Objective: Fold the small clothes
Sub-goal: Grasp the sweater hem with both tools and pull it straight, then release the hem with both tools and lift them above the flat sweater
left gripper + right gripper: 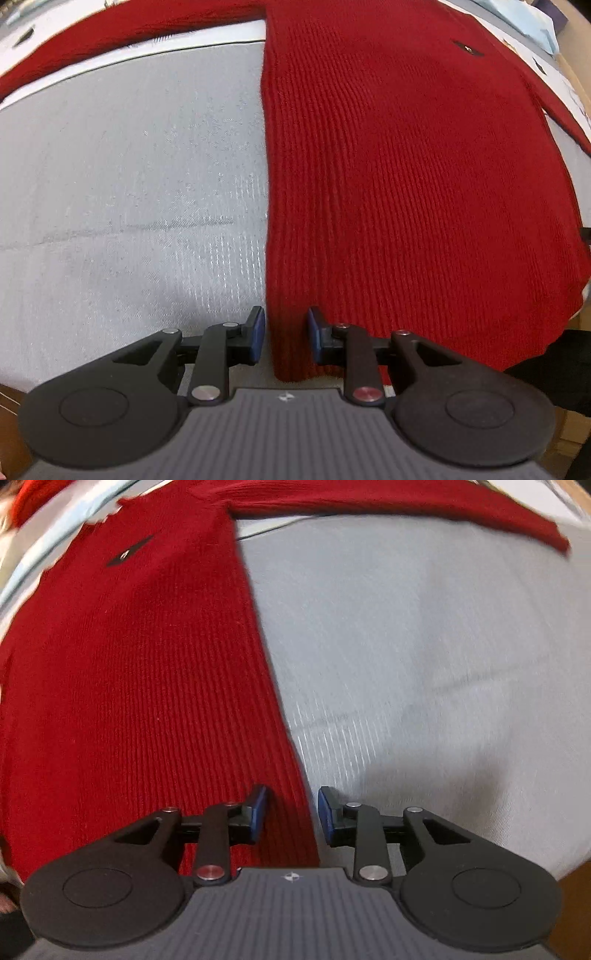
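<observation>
Red sweater (406, 184) flat on the grey surface (129, 184), long side edges running straight ahead between left tongs (286, 334) and right tongs (291, 814), both parted, holding nothing

Ribbed red knit sweater (406, 184), matt grey woven cloth surface (129, 184), matt black plastic hand-held gripper (286, 334)
</observation>
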Motion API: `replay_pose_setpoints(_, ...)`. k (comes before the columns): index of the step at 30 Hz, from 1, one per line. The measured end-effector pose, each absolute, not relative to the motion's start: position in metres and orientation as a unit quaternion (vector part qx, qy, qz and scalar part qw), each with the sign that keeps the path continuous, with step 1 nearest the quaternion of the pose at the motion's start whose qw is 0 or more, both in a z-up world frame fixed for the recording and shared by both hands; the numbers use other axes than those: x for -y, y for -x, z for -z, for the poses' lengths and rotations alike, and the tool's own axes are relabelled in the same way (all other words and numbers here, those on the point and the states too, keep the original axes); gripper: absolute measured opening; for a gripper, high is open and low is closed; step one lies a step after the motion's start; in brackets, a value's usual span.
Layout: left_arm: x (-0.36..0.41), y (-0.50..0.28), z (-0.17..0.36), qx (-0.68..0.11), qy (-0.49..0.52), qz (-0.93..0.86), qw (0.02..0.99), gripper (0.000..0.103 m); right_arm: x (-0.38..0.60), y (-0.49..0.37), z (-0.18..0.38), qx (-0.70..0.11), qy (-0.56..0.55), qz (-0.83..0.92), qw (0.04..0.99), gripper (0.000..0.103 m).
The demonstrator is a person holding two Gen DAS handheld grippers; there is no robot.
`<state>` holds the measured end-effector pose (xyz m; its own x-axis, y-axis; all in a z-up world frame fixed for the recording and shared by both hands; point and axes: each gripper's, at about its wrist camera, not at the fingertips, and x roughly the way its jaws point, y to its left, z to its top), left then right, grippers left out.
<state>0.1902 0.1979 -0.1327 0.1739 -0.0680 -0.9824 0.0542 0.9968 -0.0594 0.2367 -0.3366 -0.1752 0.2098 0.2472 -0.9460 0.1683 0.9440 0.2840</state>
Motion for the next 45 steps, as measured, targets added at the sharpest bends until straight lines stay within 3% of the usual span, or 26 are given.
replay_pose_setpoints(4,-0.182,-0.178,0.138,-0.624,-0.028,0.04,0.78,0.015,0.328,-0.224,0.17,-0.617,-0.137,-0.034,0.774,0.03)
replay_pose_setpoints(8,-0.174,-0.163,0.132,-0.606,-0.038,0.042,0.794,0.007,0.326,-0.212,0.167,-0.619,-0.131,-0.05,0.773,0.016)
replay_pose_setpoints(13,-0.168,-0.139,0.108,-0.582,-0.038,0.051,0.811,0.006,0.339,-0.205,0.154,-0.596,-0.119,-0.036,0.793,0.007)
replay_pose_setpoints(22,-0.175,-0.133,0.113,-0.6,-0.06,0.001,0.798,0.008,0.336,-0.204,0.152,-0.601,-0.113,-0.035,0.79,0.008)
replay_pose_setpoints(25,-0.174,-0.127,0.093,-0.557,-0.051,0.0,0.829,0.023,0.332,-0.198,0.136,-0.578,-0.091,-0.025,0.81,0.01)
replay_pose_setpoints(26,-0.173,-0.125,0.085,-0.539,-0.036,0.009,0.841,0.037,0.331,-0.197,0.131,-0.563,-0.09,-0.033,0.821,0.012)
replay_pose_setpoints(27,-0.171,-0.124,0.082,-0.529,-0.022,0.018,0.848,0.044,0.328,-0.195,0.125,-0.549,-0.092,-0.048,0.829,0.013)
replay_pose_setpoints(29,-0.164,-0.125,0.089,-0.539,-0.004,0.05,0.841,0.044,0.322,-0.192,0.122,-0.538,-0.095,-0.077,0.834,0.024)
replay_pose_setpoints(31,-0.155,-0.128,0.108,-0.573,-0.03,0.055,0.817,0.044,0.314,-0.19,0.136,-0.566,-0.078,-0.099,0.814,0.05)
replay_pose_setpoints(33,-0.15,-0.129,0.123,-0.598,-0.064,0.047,0.798,0.045,0.303,-0.187,0.156,-0.604,-0.033,-0.106,0.79,0.05)
replay_pose_setpoints(35,-0.148,-0.129,0.114,-0.589,-0.056,0.048,0.805,0.045,0.298,-0.185,0.151,-0.591,-0.016,-0.112,0.799,0.049)
replay_pose_setpoints(37,-0.154,-0.126,0.102,-0.568,-0.029,0.056,0.82,0.053,0.303,-0.183,0.14,-0.573,-0.049,-0.116,0.81,0.049)
replay_pose_setpoints(39,-0.152,-0.126,0.106,-0.575,-0.027,0.057,0.815,0.068,0.305,-0.181,0.141,-0.57,-0.045,-0.108,0.813,0.05)
replay_pose_setpoints(41,-0.144,-0.128,0.119,-0.601,-0.056,0.056,0.795,0.068,0.293,-0.182,0.154,-0.596,-0.003,-0.1,0.797,0.05)
replay_pose_setpoints(45,-0.137,-0.135,0.094,-0.559,-0.036,0.059,0.826,0.069,0.285,-0.184,0.138,-0.559,-0.003,-0.101,0.823,0.051)
